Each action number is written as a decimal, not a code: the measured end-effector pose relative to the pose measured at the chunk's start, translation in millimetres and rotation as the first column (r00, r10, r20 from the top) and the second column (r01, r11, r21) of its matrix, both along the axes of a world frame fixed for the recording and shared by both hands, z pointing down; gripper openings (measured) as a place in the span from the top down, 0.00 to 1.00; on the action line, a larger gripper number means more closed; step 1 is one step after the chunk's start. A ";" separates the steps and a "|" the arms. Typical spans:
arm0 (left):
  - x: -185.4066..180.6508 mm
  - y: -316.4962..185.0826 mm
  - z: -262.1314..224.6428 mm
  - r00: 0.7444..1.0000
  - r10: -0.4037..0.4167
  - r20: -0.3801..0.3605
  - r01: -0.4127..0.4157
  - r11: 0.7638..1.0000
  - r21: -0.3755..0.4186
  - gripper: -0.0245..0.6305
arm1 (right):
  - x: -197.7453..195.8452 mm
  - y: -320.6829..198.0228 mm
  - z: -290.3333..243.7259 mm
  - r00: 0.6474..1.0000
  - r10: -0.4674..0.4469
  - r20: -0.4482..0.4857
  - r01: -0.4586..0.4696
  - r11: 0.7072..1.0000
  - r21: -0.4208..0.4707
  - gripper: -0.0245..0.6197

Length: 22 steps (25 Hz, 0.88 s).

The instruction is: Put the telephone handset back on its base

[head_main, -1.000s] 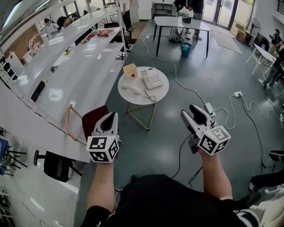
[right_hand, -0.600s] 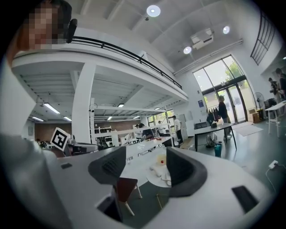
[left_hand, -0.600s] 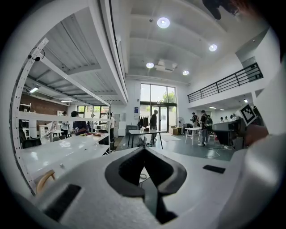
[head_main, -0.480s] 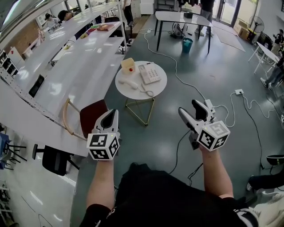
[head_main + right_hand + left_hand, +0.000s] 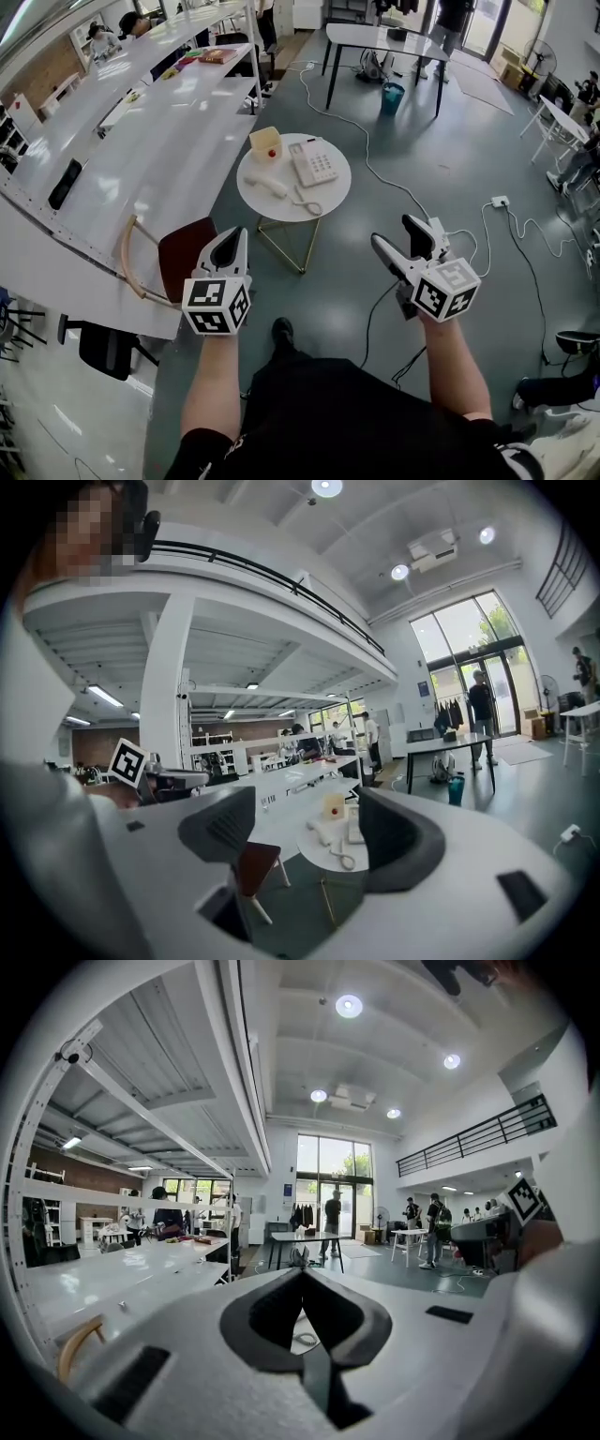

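A white telephone base lies on the small round white table, well ahead of both grippers. Its white handset rests off the base, to the base's left, with the coiled cord trailing in front. Through the right gripper's jaws I see the handset and the base far off. My left gripper is shut and empty, held over the floor near a red chair. My right gripper is open, its jaws opening wider, nothing between them.
A yellow box stands on the table behind the handset. Long white workbenches run along the left, with a red chair beside them. A cable and power strip lie on the floor. A dark table stands at the back.
The right gripper's jaws have spread wider. Both grippers have drifted slightly left and down in the head view; the handset and base have not moved on the table.
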<state>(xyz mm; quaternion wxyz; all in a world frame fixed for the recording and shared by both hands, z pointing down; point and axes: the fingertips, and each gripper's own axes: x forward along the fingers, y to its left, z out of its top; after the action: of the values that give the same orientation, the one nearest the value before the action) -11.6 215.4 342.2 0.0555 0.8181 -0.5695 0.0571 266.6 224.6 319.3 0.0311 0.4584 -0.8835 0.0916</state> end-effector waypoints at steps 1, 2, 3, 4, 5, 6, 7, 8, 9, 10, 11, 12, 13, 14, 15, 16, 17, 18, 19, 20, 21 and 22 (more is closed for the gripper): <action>-2.8 -9.8 1.0 1.000 0.002 -0.002 -0.002 1.000 -0.001 0.95 | -2.8 -8.8 1.3 1.000 0.004 -0.001 -0.004 1.000 -0.004 0.42; -5.7 -19.8 1.9 1.000 0.006 -0.002 -0.006 1.000 -0.002 0.95 | -6.3 -18.2 3.0 1.000 0.009 0.000 -0.009 1.000 -0.009 0.42; -8.7 -30.0 2.8 1.000 0.011 0.001 -0.011 1.000 -0.004 0.95 | -10.5 -28.0 5.1 1.000 0.013 0.000 -0.013 1.000 -0.015 0.41; -12.0 -40.1 3.6 1.000 0.016 0.007 -0.016 1.000 -0.007 0.95 | -15.6 -38.1 7.7 1.000 0.016 0.000 -0.016 1.000 -0.023 0.40; -15.8 -49.8 4.4 1.000 0.021 0.017 -0.020 1.000 -0.010 0.95 | -21.5 -48.4 10.8 1.000 0.018 0.000 -0.018 0.999 -0.033 0.38; -20.3 -59.5 5.1 0.999 0.025 0.027 -0.025 1.000 -0.012 0.95 | -28.4 -58.6 14.4 1.000 0.017 0.002 -0.017 0.999 -0.045 0.36; -25.1 -69.2 5.7 0.999 0.030 0.037 -0.029 0.999 -0.015 0.95 | -35.9 -68.4 18.3 1.000 0.017 0.004 -0.017 0.998 -0.057 0.34; -30.2 -79.3 6.6 0.998 0.035 0.044 -0.035 0.999 -0.016 0.95 | -43.5 -77.9 22.5 1.000 0.017 0.007 -0.016 0.998 -0.068 0.32; -35.4 -89.7 7.9 0.998 0.041 0.048 -0.040 0.999 -0.018 0.95 | -51.0 -87.3 26.6 1.000 0.018 0.008 -0.017 0.997 -0.079 0.30; -40.8 -100.6 9.6 0.998 0.045 0.049 -0.044 0.999 -0.020 0.95 | -58.1 -96.7 30.1 1.000 0.018 0.008 -0.018 0.996 -0.088 0.30; -46.5 -111.2 11.2 0.998 0.048 0.047 -0.047 0.999 -0.024 0.95 | -64.9 -105.7 32.8 1.000 0.019 0.009 -0.018 0.995 -0.097 0.30; -52.6 -120.7 12.6 0.998 0.050 0.045 -0.049 0.998 -0.029 0.95 | -71.5 -113.7 34.7 1.000 0.020 0.007 -0.019 0.994 -0.107 0.30; -59.2 -128.7 13.2 0.998 0.051 0.043 -0.050 0.998 -0.034 0.95 | -77.5 -120.6 35.6 1.000 0.023 0.004 -0.022 0.993 -0.116 0.30; -66.3 -135.8 13.1 0.998 0.052 0.041 -0.051 0.998 -0.035 0.95 | -82.8 -126.8 35.4 1.000 0.028 0.000 -0.028 0.992 -0.122 0.30; -73.7 -142.7 12.1 0.998 0.053 0.041 -0.051 0.998 -0.034 0.95 | -87.6 -133.1 34.1 0.999 0.036 -0.005 -0.036 0.992 -0.124 0.30; -81.2 -149.6 10.8 0.998 0.053 0.041 -0.052 0.998 -0.030 0.95 | -92.1 -139.9 31.9 0.999 0.044 -0.010 -0.045 0.991 -0.122 0.30; -88.6 -156.4 9.7 0.998 0.054 0.042 -0.053 0.998 -0.025 0.95 | -97.0 -146.6 29.6 0.999 0.052 -0.014 -0.053 0.991 -0.119 0.30; -95.9 -162.7 9.3 0.998 0.055 0.042 -0.054 0.998 -0.021 0.95 | -102.5 -152.6 27.7 0.998 0.057 -0.018 -0.058 0.991 -0.117 0.30; -102.8 -168.0 9.6 0.998 0.056 0.043 -0.056 0.998 -0.019 0.95 | -108.9 -157.5 26.6 0.998 0.059 -0.024 -0.061 0.991 -0.116 0.30; -108.9 -172.5 10.3 0.997 0.060 0.043 -0.059 0.998 -0.018 0.95 | -115.7 -161.4 26.0 0.998 0.059 -0.030 -0.062 0.991 -0.117 0.30; -114.2 -176.7 11.0 0.997 0.064 0.044 -0.063 0.998 -0.019 0.95 | -122.6 -164.6 25.9 0.998 0.058 -0.037 -0.062 0.991 -0.117 0.30; -118.8 -181.0 11.5 0.997 0.069 0.045 -0.068 0.998 -0.019 0.95 | -129.2 -167.7 26.5 0.998 0.056 -0.042 -0.061 0.991 -0.118 0.30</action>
<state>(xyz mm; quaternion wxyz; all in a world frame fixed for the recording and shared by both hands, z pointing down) -130.4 34.4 353.7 0.0476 0.8350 -0.5419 0.0825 137.4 56.8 345.8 0.0730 0.4830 -0.8619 0.1362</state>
